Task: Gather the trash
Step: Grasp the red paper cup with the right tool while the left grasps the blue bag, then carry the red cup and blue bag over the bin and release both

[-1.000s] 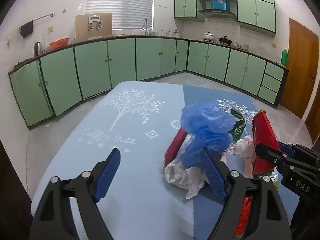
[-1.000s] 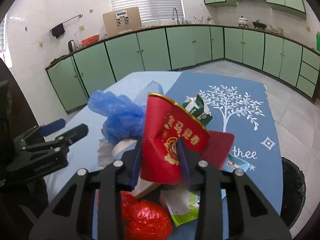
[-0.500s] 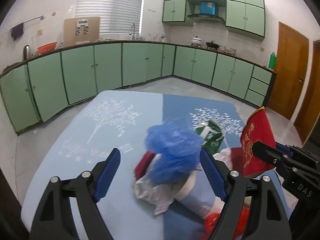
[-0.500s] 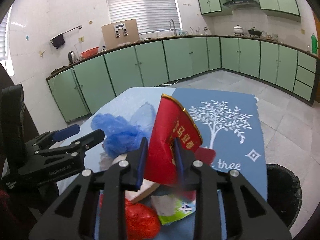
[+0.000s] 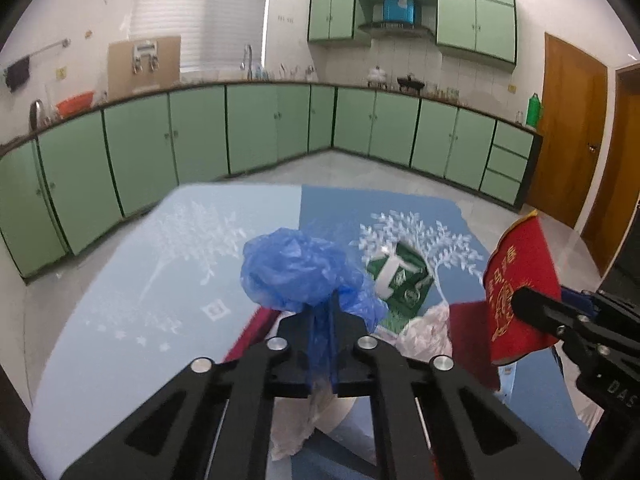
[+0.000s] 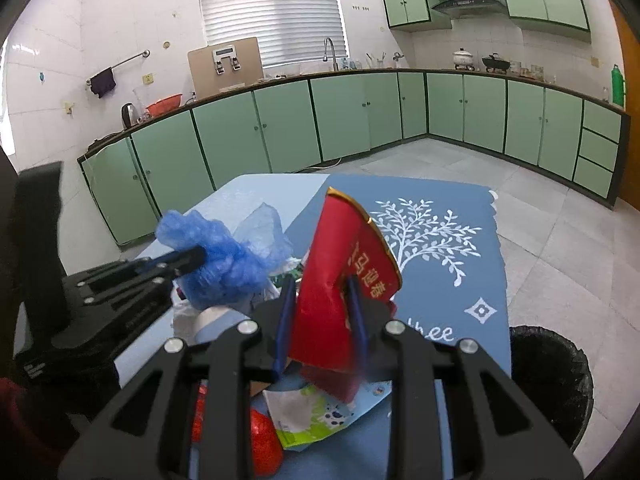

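The left tongs [image 5: 322, 320] are squeezed tight on a thin neck of the blue plastic bag [image 5: 296, 276]. The puffy top of the bag stands up just past the tips. In the right wrist view the same tongs [image 6: 196, 258] come in from the left, with the blue bag [image 6: 224, 264] bunched at their end.

The right tongs [image 6: 320, 304] are nearly closed and pinch a red paper packet [image 6: 344, 280] with gold writing on it. The packet stands up tall between the two blue pads and leans a little to the left. In the left wrist view it [image 5: 516, 288] shows on the right side, held by the black tongs [image 5: 532, 308] there.

Under both tongs lies more trash on the surface [image 5: 132, 300], which has a blue cloth with white trees on it. There is a white crumpled bag [image 5: 428, 336], a green carton [image 5: 402, 284], a shiny red wrapper [image 6: 262, 444] and a green and white wrapper [image 6: 308, 412]. A dark red flat thing [image 5: 248, 336] lies under the pile, maybe a box lid, but it is hard to tell.

A black trash bin [image 6: 548, 380] stands on the floor just beside the right edge of the surface.

Far away, green cupboards [image 6: 280, 120] run along the walls, and a brown door [image 5: 568, 128] is on the right.
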A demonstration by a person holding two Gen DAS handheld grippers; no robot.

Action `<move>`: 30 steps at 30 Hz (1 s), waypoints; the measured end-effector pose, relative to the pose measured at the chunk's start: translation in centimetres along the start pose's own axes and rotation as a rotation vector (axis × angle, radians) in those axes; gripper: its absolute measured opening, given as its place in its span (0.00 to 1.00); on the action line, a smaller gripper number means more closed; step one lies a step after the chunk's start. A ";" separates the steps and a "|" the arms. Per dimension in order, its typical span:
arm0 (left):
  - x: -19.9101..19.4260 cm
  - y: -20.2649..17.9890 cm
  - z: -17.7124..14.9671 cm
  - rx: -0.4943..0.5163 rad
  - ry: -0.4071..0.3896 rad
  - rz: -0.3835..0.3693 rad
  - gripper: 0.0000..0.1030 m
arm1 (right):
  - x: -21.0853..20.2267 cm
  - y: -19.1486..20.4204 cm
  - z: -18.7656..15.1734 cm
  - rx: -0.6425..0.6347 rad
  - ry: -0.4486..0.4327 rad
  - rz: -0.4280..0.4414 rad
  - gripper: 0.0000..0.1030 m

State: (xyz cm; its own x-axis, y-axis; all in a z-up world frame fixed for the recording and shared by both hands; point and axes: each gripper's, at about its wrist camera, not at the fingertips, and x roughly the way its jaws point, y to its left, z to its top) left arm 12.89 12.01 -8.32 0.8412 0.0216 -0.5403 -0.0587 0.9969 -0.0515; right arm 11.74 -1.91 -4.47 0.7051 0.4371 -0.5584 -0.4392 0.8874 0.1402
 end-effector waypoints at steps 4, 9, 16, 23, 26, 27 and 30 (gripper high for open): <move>-2.2 0.2 1.1 -0.015 -0.078 -0.009 0.03 | -0.6 0.0 0.4 -0.003 -0.021 0.000 0.24; -4.1 -0.9 2.4 0.004 -0.125 -0.043 0.02 | -2.1 -0.5 1.0 0.001 -0.053 -0.009 0.24; -5.3 -3.7 3.2 0.031 -0.149 -0.119 0.02 | -4.5 -2.0 1.5 0.015 -0.087 -0.047 0.24; -4.8 -7.3 3.5 0.067 -0.136 -0.205 0.02 | -6.5 -5.0 0.7 0.052 -0.097 -0.124 0.24; -4.4 -9.4 3.5 0.090 -0.128 -0.245 0.02 | -7.5 -6.8 0.1 0.069 -0.097 -0.169 0.24; -4.2 -10.1 3.4 0.096 -0.123 -0.258 0.02 | -7.9 -7.5 -0.2 0.077 -0.096 -0.187 0.24; -3.5 -12.3 3.3 0.118 -0.109 -0.300 0.02 | -8.8 -9.8 -1.1 0.104 -0.091 -0.229 0.24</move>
State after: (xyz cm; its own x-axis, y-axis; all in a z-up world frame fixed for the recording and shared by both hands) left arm 12.44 -0.06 -3.00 0.8645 -0.2723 -0.4225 0.2574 0.9618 -0.0934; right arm 9.23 -14.58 -1.81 0.8287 0.2305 -0.5101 -0.2060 0.9729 0.1050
